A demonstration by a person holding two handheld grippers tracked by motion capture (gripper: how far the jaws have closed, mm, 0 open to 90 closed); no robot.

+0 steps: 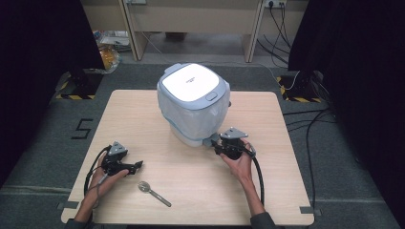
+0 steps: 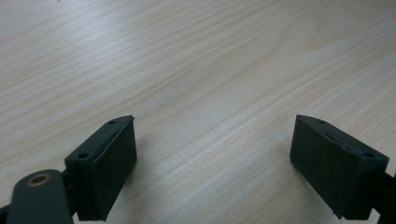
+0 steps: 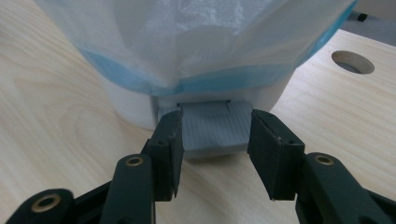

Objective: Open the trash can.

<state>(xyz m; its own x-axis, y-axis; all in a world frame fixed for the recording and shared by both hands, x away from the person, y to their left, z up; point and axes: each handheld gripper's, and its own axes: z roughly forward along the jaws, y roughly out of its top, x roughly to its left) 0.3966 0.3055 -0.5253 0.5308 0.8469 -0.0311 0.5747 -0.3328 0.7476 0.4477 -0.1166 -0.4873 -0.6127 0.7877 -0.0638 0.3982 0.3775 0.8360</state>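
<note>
Pale wood table carries a white pedal bin lined with a translucent bag edged in blue, standing at the centre toward the far edge. At the bin's base, the right gripper has its black jaws on either side of the grey ribbed foot pedal, closed to a narrow gap about the pedal's width; whether the pads press its sides cannot be told. The left gripper sits low over bare wood near the table's front left, jaws spread wide, holding nothing. A metal spoon lies on the table between the two hands, near the front edge.
</note>
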